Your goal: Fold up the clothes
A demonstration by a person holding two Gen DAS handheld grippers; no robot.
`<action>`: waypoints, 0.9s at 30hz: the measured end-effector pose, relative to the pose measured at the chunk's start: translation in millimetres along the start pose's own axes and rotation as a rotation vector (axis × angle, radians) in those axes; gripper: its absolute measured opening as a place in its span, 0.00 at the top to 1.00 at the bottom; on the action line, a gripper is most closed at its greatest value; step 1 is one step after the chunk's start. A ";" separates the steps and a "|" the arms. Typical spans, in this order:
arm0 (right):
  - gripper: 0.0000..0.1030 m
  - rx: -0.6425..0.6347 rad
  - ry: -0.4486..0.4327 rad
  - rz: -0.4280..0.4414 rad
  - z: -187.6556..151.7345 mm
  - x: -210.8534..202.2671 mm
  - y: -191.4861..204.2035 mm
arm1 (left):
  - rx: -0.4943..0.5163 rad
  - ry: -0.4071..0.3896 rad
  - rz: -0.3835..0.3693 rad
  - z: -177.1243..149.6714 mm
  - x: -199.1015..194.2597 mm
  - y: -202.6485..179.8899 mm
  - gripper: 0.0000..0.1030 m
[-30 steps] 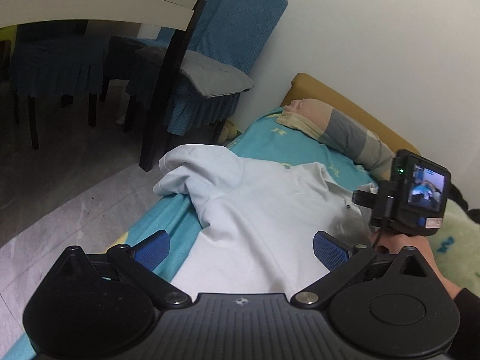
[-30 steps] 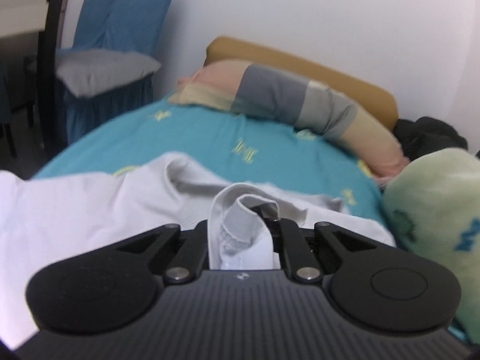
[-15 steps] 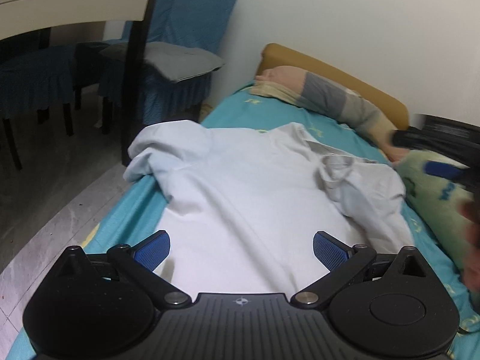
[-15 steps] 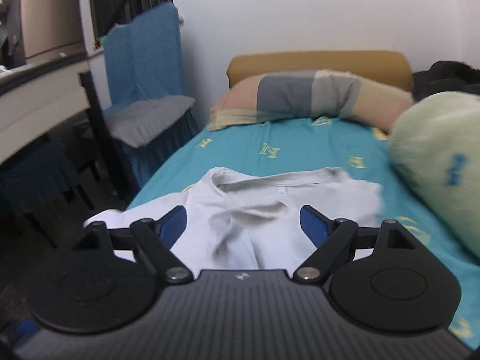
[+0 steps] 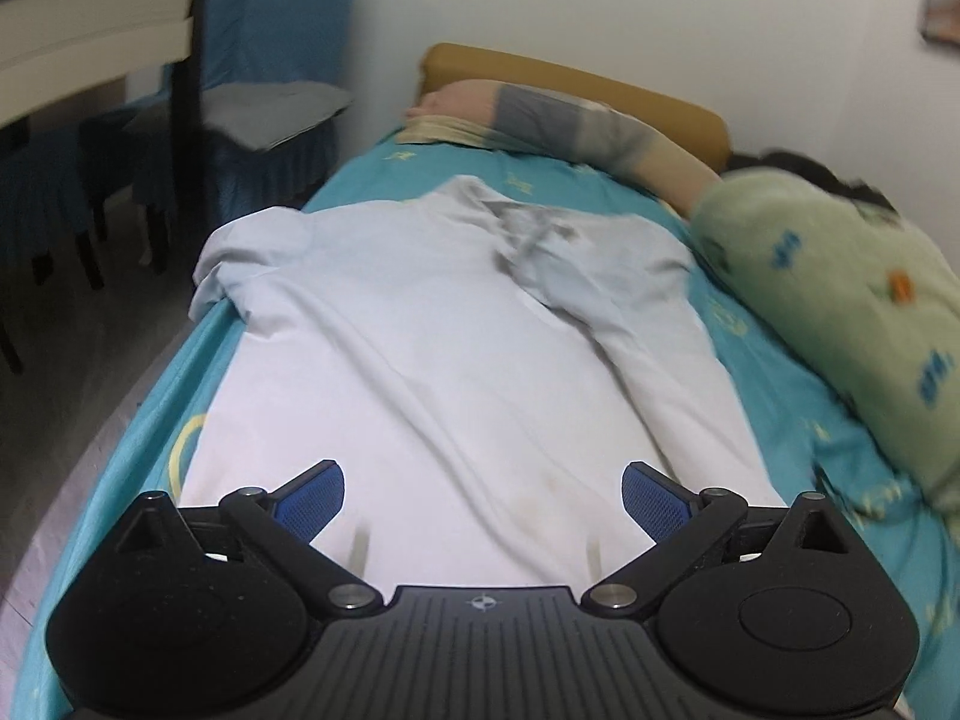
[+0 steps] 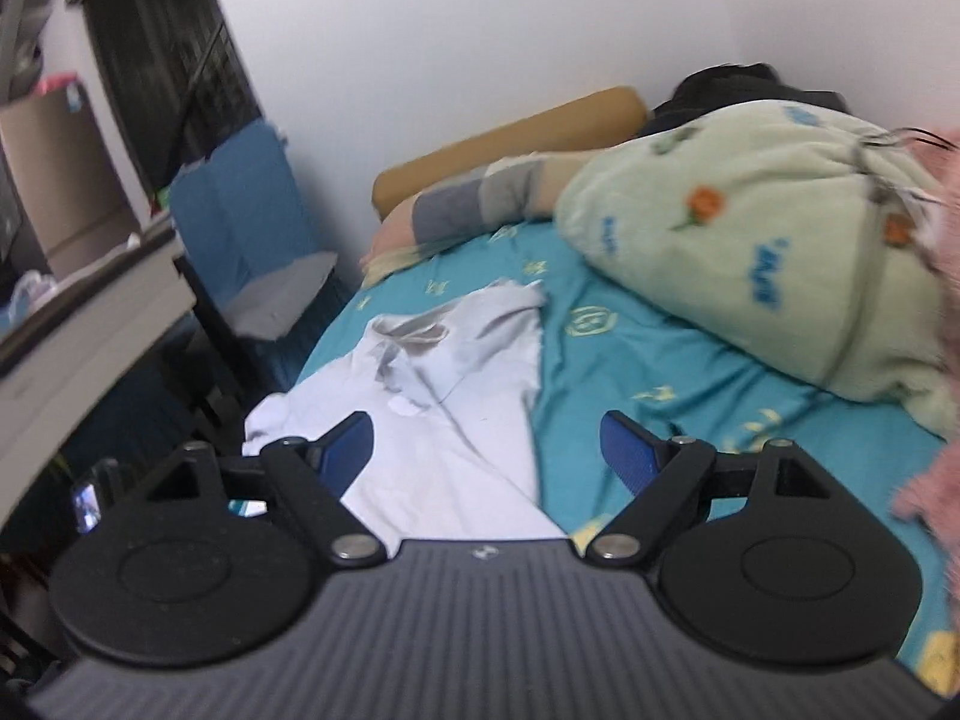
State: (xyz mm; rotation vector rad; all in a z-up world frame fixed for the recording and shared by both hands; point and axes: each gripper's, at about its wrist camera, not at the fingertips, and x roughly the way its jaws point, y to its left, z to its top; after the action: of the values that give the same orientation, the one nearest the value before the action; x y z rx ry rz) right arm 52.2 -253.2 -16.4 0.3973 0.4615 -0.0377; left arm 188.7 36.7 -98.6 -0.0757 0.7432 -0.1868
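Shirt: a white collared shirt (image 5: pixel 432 348) lies spread flat along the bed, collar toward the headboard at 12 o'clock, hem nearest the left tool.
Shirt sleeves: the sleeve at 3 o'clock is folded in over the chest (image 5: pixel 606 276); the one at 9 o'clock is bunched at the mattress edge (image 5: pixel 240 264).
Left tool: the left tool (image 5: pixel 483 495) hovers above the shirt's hem with its blue pads (image 5: pixel 312 495) set wide apart and nothing between them.
Right tool: the right tool (image 6: pixel 486 450) is spread wide as well, gripping nothing, above the shirt's right edge (image 6: pixel 456 420) where it meets the sheet.
Bed: a teal sheet (image 5: pixel 774 372) with yellow marks shows around the shirt.
Pillow: a striped pillow (image 5: pixel 558 120) lies across the head of the bed at 12 o'clock, against a tan headboard (image 5: pixel 576 75).
Quilt: a pale green quilt (image 5: pixel 840 276) is heaped at 2 o'clock, just beside the shirt.
Chair: a blue-covered chair (image 5: pixel 270 60) with a grey cushion stands at 10 o'clock, off the bed.
Table: a pale table (image 5: pixel 78 42) edge sits beyond the chair, at 10 o'clock.
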 end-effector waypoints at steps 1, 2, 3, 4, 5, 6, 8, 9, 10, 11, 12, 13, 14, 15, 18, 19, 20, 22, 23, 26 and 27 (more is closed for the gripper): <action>0.18 0.008 -0.014 -0.008 -0.5 -9.1 -9.7 | 0.020 0.003 0.002 -4.9 -5.0 -9.2 0.03; 0.18 0.015 -0.026 -0.014 -0.1 -15.7 -19.2 | 0.041 0.006 0.004 -9.7 -9.9 -18.4 0.03; 0.18 0.022 -0.038 -0.019 1.0 -20.5 -28.5 | 0.062 0.021 0.002 -14.3 -12.1 -27.7 0.03; 0.18 0.037 -0.049 -0.022 2.6 -24.0 -38.4 | 0.084 0.047 -0.001 -18.7 -11.2 -38.1 0.03; 0.18 0.057 -0.057 -0.020 4.6 -26.0 -48.5 | 0.107 0.076 -0.005 -23.3 -9.6 -49.1 0.05; 0.18 0.075 -0.061 -0.010 5.8 -27.2 -58.0 | 0.135 0.093 -0.008 -27.0 -9.2 -60.9 0.06; 0.18 0.099 -0.060 0.005 8.1 -27.0 -75.5 | 0.197 0.106 -0.016 -32.5 -11.3 -86.3 0.06; 0.18 0.104 -0.061 -0.006 8.8 -26.9 -82.5 | 0.223 0.104 -0.027 -35.1 -13.7 -100.4 0.06; 0.18 0.109 -0.063 -0.022 9.3 -27.1 -89.0 | 0.247 0.102 -0.043 -37.8 -16.1 -114.7 0.06; 0.18 0.118 -0.068 -0.037 9.6 -27.8 -95.9 | 0.261 0.107 -0.069 -41.4 -18.7 -129.0 0.08; 0.18 0.130 -0.074 -0.050 9.9 -28.9 -102.9 | 0.270 0.115 -0.103 -45.4 -21.4 -143.1 0.09; 0.18 0.146 -0.081 -0.058 10.8 -29.8 -109.7 | 0.275 0.128 -0.139 -50.2 -24.3 -157.9 0.12; 0.18 0.166 -0.088 -0.063 12.0 -30.6 -116.5 | 0.276 0.143 -0.178 -56.0 -26.3 -172.4 0.15; 0.18 0.186 -0.096 -0.067 13.2 -31.4 -123.2 | 0.276 0.158 -0.216 -61.9 -27.6 -186.3 0.17; 0.18 0.241 -0.128 -0.081 17.6 -37.2 -142.9 | 0.279 0.201 -0.321 -82.1 -29.3 -223.8 0.21; 0.18 0.256 -0.141 -0.086 18.6 -39.9 -148.5 | 0.285 0.212 -0.357 -89.3 -29.1 -235.1 0.22; 0.18 0.270 -0.154 -0.092 19.3 -42.4 -153.5 | 0.298 0.222 -0.394 -96.1 -28.4 -245.8 0.23; 0.18 0.298 -0.166 -0.091 20.1 -44.2 -162.3 | 0.363 0.241 -0.435 -109.6 -23.9 -265.0 0.25; 0.18 0.313 -0.166 -0.084 20.0 -43.6 -166.2 | 0.398 0.249 -0.436 -116.7 -21.2 -272.0 0.31; 0.18 0.358 -0.145 -0.069 16.4 -38.6 -174.9 | 0.482 0.275 -0.395 -135.3 -8.9 -281.6 0.37; 0.18 0.372 -0.134 -0.068 15.1 -36.3 -177.0 | 0.502 0.289 -0.380 -140.4 -3.7 -281.6 0.39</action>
State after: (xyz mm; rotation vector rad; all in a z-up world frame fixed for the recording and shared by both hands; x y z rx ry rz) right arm 4.0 -424.3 -52.6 0.7393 0.3341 -0.2171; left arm 50.7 -239.1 -161.4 0.2965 0.9455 -0.7535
